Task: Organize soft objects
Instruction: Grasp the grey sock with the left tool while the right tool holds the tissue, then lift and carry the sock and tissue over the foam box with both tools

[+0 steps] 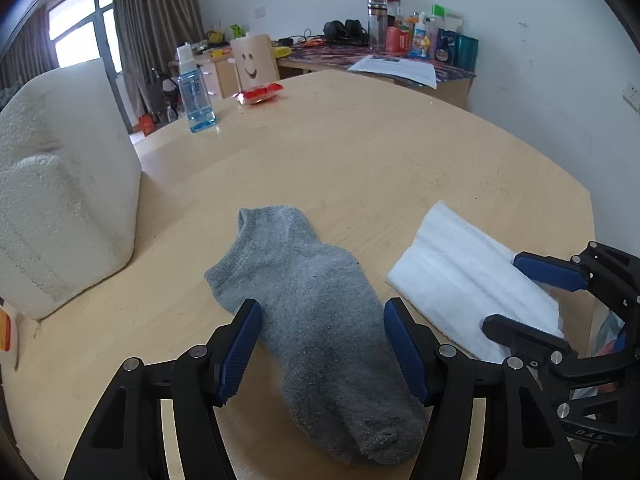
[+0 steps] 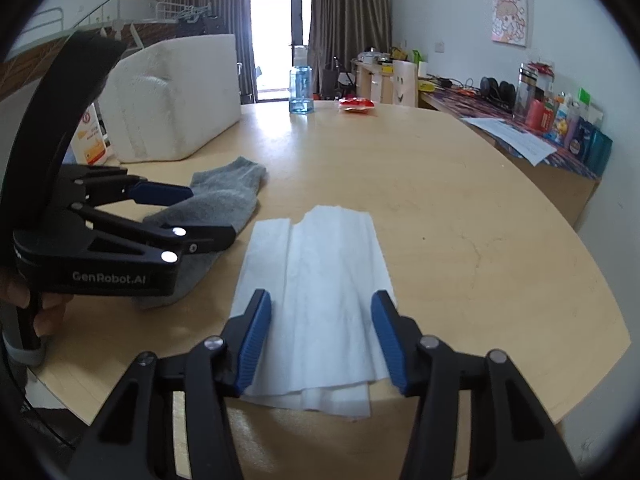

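A grey ankle sock (image 1: 316, 308) lies flat on the light wooden table (image 1: 360, 152), toe toward the camera. My left gripper (image 1: 323, 304) stands open just above it, one blue pad on each side of the sock's middle, with neither pad pressing on it. To its right lies a folded white tissue (image 2: 320, 280) near the table's front edge. My right gripper (image 2: 321, 295) is open over it, its pads apart above the tissue's near half. Each gripper shows in the other's view: the left gripper (image 2: 208, 214) over the sock (image 2: 224, 196), the right gripper (image 1: 502, 290) over the tissue (image 1: 460, 268).
A large white foam block (image 1: 60, 192) stands on the table's left. At the far side are a blue spray bottle (image 1: 195, 92) and a red packet (image 1: 260, 93). A side desk (image 1: 400, 60) crowded with bottles lines the wall. A hand (image 2: 48, 312) holds the left gripper's handle.
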Motion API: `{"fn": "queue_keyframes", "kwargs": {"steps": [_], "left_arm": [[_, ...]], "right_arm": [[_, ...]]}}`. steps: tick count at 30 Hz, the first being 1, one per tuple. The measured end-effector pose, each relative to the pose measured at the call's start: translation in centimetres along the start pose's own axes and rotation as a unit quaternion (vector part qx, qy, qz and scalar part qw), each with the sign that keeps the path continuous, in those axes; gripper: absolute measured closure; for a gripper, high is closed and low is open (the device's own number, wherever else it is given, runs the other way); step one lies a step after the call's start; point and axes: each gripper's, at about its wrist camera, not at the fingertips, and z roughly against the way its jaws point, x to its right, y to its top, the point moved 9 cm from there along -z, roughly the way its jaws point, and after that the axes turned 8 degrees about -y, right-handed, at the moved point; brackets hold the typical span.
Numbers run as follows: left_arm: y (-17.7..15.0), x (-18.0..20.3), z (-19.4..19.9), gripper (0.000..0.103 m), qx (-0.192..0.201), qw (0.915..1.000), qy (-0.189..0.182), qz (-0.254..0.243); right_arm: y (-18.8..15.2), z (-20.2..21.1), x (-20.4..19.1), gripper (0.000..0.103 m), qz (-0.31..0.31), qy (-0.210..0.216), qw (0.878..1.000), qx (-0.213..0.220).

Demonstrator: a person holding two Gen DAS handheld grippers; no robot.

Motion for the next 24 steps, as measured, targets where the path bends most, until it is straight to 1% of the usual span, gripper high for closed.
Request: {"fn": "queue_keyframes", "kwargs": {"steps": [2,3,5,6,7,8,10,12,14,15,17,19,24], "left_arm": [[0.0,0.0,0.0,0.039,-0.001,1.0,-0.004,0.003],[0.0,0.0,-0.1,0.04,-0.002,1.0,-0.006,0.002],[0.0,0.0,-0.1,0.041,-0.002,1.0,-0.008,0.002],[0.0,0.0,0.0,0.044,-0.002,0.9999,-0.012,0.003],[0.0,0.2,0.0,0.051,-0.001,0.9999,-0.016,0.0],[0.0,0.4,0.0,0.056,-0.001,0.9998,-0.019,-0.002],[0.1,0.8,0.1,0.082,0.001,0.9997,-0.024,-0.01],[0.1,0.7,0.1,0.093,0.003,0.9997,-0.019,-0.011],[0.2,0.6,0.4,0.094,0.011,0.9997,-0.023,-0.002],[0.5,0.5,1.0,0.094,0.026,0.9995,-0.02,-0.002],[1.0,0.6,2.3,0.094,0.053,0.9985,-0.01,-0.008],[1.2,0.9,3.7,0.094,0.071,0.9973,-0.009,-0.012],[1.2,0.6,5.7,0.094,0.09,0.9959,-0.005,-0.007]], "right_arm": [[0.0,0.0,-0.1,0.05,0.003,0.002,1.0,-0.002],[0.0,0.1,-0.2,0.055,0.006,0.003,1.0,-0.003],[0.0,0.1,-0.5,0.058,0.01,0.005,1.0,-0.005],[0.0,0.2,-0.6,0.063,0.011,0.007,1.0,-0.007],[0.0,0.2,-0.7,0.068,0.011,0.007,1.0,-0.007],[0.1,0.3,-0.8,0.071,0.012,0.007,1.0,-0.007],[0.1,0.3,-0.9,0.088,0.011,0.008,1.0,-0.006],[0.1,0.4,-1.1,0.092,0.009,0.013,1.0,-0.005],[0.2,0.3,-1.3,0.094,0.002,0.027,1.0,-0.003],[0.3,0.3,-1.3,0.094,-0.004,0.029,1.0,-0.005],[0.7,0.9,-1.3,0.094,-0.02,0.043,0.999,0.005],[1.1,1.5,-1.4,0.094,-0.027,0.043,0.999,0.013],[2.2,2.8,-1.3,0.094,-0.035,0.04,0.998,0.029]]}}
